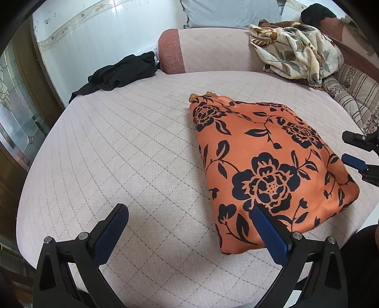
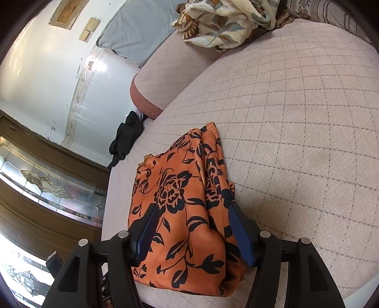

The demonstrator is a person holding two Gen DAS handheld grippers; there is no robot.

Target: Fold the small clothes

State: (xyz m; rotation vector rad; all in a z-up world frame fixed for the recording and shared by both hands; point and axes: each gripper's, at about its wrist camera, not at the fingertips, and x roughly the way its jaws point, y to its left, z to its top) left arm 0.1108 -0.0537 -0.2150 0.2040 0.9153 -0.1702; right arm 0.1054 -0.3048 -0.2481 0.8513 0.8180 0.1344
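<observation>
Just one folded orange floral garment (image 1: 267, 165) flat on the bed (image 1: 132, 151), long axis running away, between two open claws, left claw (image 1: 189, 213) and right claw (image 2: 193, 213), gripping nothing.

Right gripper (image 1: 355, 151) cut off at frame edge, floral blanket (image 2: 225, 21) cropped
</observation>
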